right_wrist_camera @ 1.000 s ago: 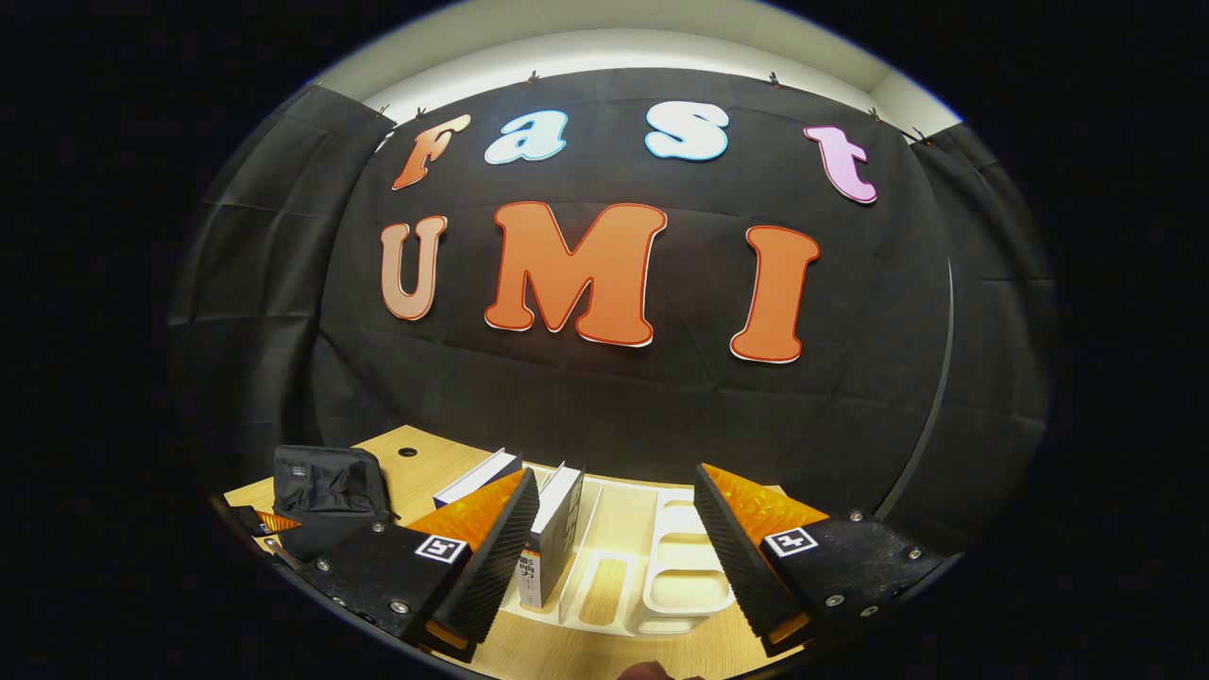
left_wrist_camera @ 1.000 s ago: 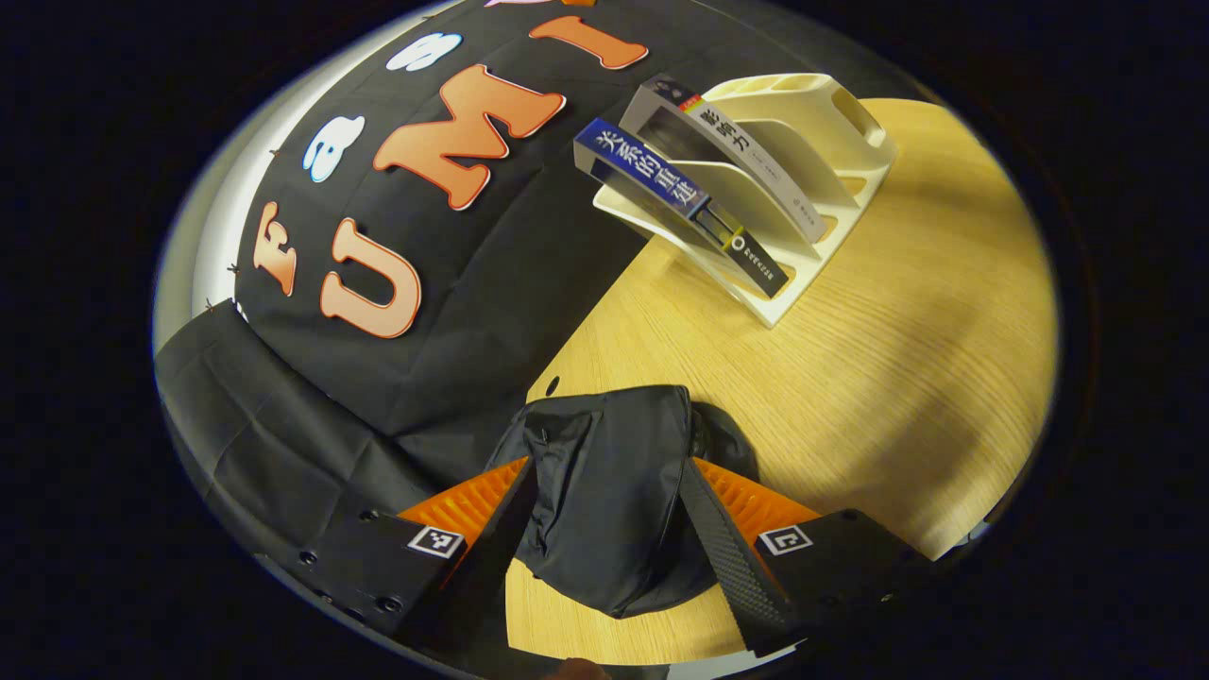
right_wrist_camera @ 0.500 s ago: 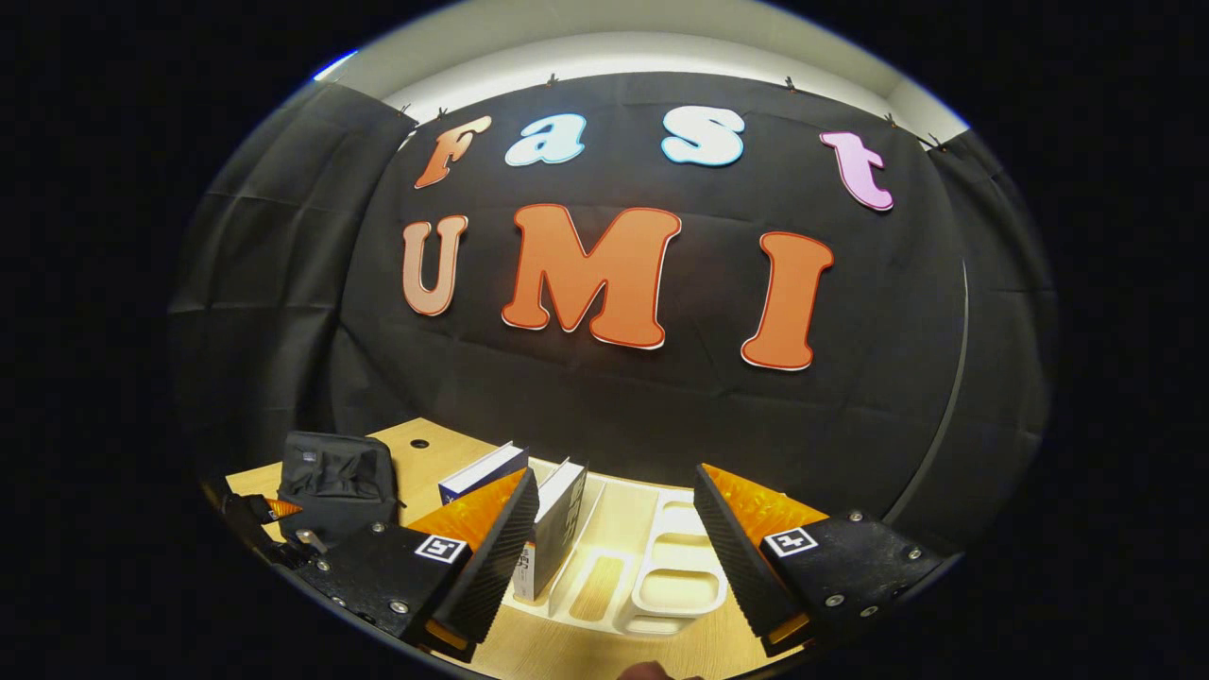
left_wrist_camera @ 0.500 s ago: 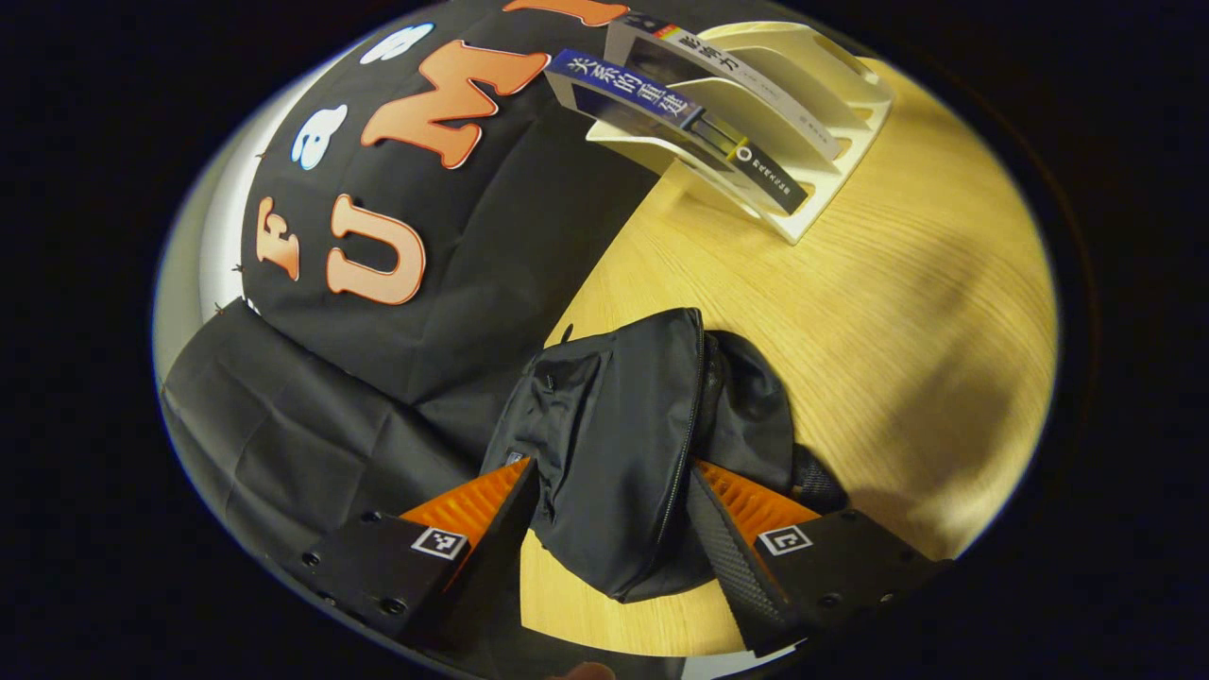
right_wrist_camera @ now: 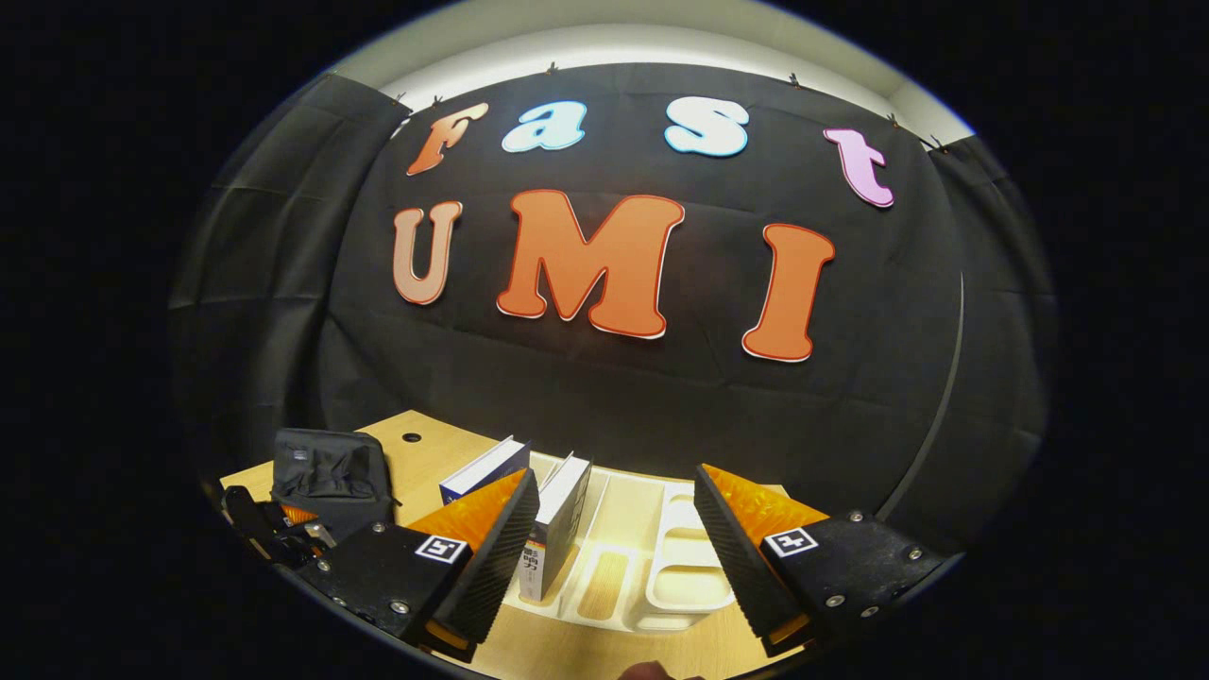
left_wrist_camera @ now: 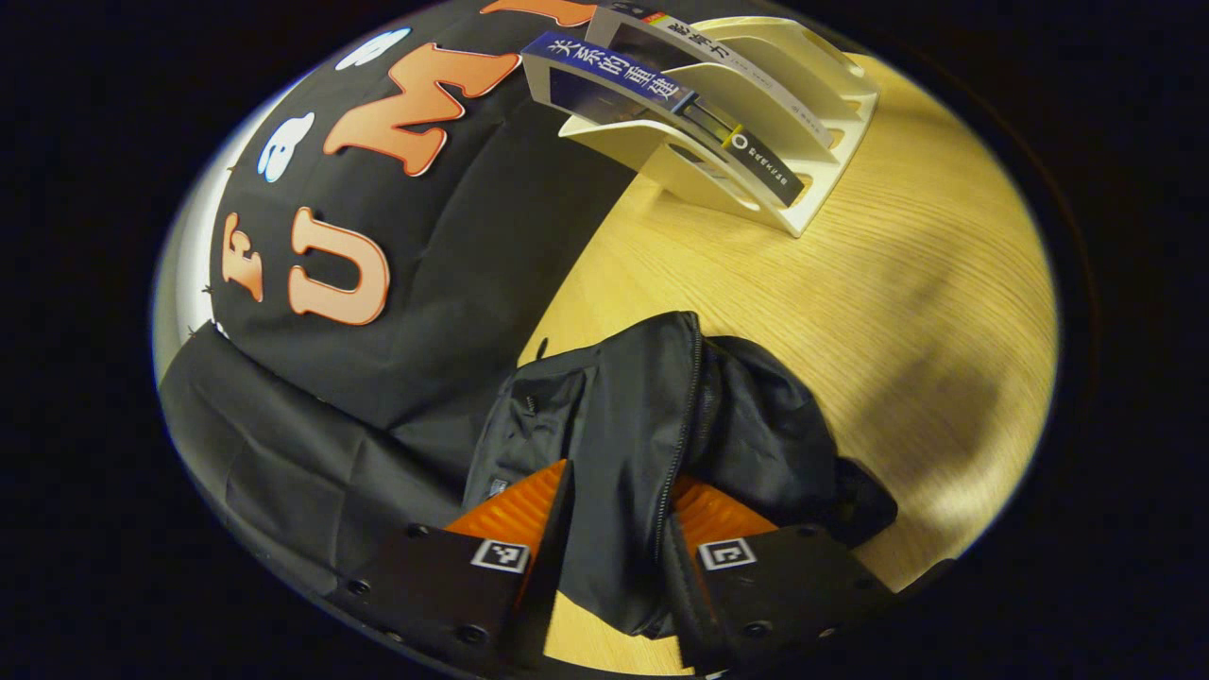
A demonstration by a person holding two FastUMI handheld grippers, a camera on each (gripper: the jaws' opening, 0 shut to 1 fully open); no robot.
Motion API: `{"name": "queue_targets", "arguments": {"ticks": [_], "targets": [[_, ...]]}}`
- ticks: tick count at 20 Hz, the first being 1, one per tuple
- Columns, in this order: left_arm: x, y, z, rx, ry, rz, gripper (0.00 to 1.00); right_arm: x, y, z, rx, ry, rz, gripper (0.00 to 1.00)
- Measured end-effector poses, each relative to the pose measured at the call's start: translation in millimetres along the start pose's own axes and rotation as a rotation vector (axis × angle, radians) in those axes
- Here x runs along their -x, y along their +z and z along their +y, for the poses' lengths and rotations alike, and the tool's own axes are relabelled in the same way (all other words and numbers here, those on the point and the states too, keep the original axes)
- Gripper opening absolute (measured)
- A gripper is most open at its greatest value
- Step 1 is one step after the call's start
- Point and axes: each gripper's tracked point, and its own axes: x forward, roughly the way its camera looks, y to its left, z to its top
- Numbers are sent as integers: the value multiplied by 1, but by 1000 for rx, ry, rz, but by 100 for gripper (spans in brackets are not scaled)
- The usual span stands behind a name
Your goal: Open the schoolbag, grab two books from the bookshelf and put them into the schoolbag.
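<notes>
The black schoolbag (left_wrist_camera: 623, 416) lies on the wooden table (left_wrist_camera: 850, 283), its zipper line running up between my left fingers. My left gripper (left_wrist_camera: 616, 543) has closed on a fold of the bag's fabric by the zipper. A blue book (left_wrist_camera: 652, 94) and a grey book (left_wrist_camera: 727, 66) lean in the white bookshelf (left_wrist_camera: 812, 104) beyond. In the right gripper view, my right gripper (right_wrist_camera: 614, 552) is open and held above the bookshelf (right_wrist_camera: 671, 586), with the grey book (right_wrist_camera: 557, 515) by its left finger and the blue book (right_wrist_camera: 482, 469) further left. The schoolbag (right_wrist_camera: 331, 467) sits at far left, with the left gripper (right_wrist_camera: 274, 529) at it.
The bookshelf has free slots to the right of the books. Open tabletop (left_wrist_camera: 926, 397) lies right of the bag. A small cable hole (right_wrist_camera: 411, 437) is in the table near the back wall.
My left gripper moved in onto the schoolbag and its fingers closed from wide apart to pinching the fabric. The right gripper stayed open and barely shifted.
</notes>
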Motion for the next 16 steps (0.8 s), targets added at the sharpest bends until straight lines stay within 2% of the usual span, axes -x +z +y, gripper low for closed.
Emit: {"name": "queue_targets", "arguments": {"ticks": [2,3,5,11,16], "targets": [[-2,3,-1,12,-76,-23,38,-7,0,16,-20,-23,29,98],[-3,6,-1,13,-116,-34,20,-11,2,23,-21,-38,39,98],[-4,9,0,15,-218,-46,10,-21,8,36,-11,-63,47,99],[0,17,30,86,-410,-102,8,-55,14,75,21,-77,112,98],[8,22,58,131,-560,-98,8,-82,3,94,46,-79,232,99]]}}
